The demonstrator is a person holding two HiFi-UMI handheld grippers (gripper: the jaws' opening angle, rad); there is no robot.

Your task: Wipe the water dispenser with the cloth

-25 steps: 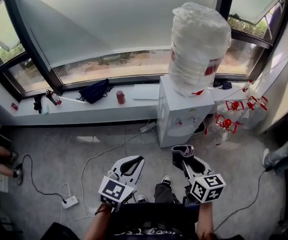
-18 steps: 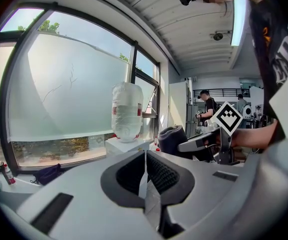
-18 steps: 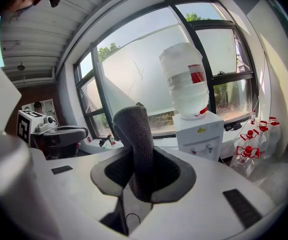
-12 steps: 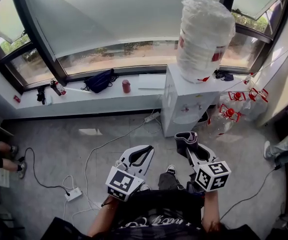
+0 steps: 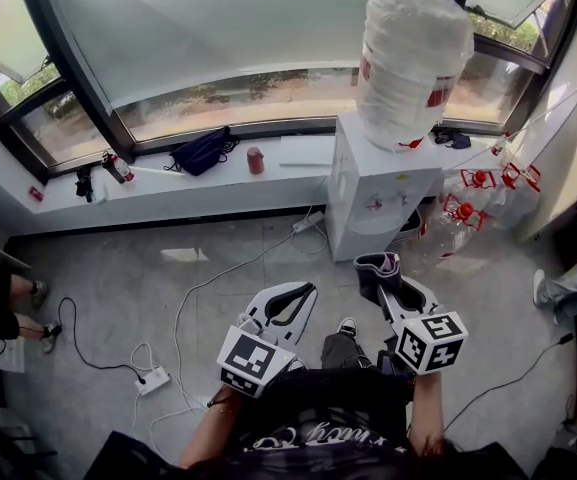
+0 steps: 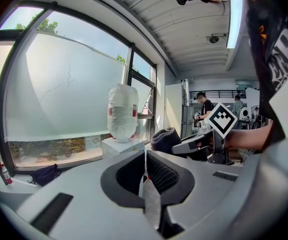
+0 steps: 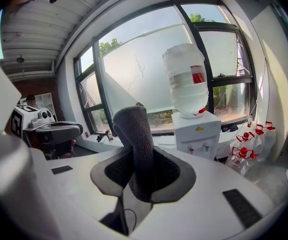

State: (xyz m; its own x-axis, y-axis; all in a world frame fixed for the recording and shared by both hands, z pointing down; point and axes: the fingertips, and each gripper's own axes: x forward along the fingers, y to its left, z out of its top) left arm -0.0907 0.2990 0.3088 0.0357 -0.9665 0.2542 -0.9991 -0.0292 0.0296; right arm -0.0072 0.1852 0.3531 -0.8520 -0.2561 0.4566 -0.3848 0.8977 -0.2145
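The cloth [image 5: 373, 265], dark grey and folded into a thick wad, is pinched between the jaws of the right gripper [image 5: 382, 284] and sticks up past their tips; the right gripper view shows it upright between the 2 pads. It is in the air above the floor, in front of the dispenser [image 5: 372, 194] and apart from it. The dispenser is a white cabinet standing against the sill [image 5: 168, 196] under the window, with 2 taps on its front and a plastic-wrapped bottle [image 5: 413, 48] upended on top. The left gripper [image 5: 295, 299] is just beside the right, over the person's shoes; its jaws are pressed together with nothing between them. To the right of the dispenser, jugs [image 5: 462, 216] with red caps stand on the floor. On the sill lie a dark bag [image 5: 200, 151] and a red can [image 5: 256, 160]. A power strip [image 5: 153, 380] with white cable lies on the floor at the left.
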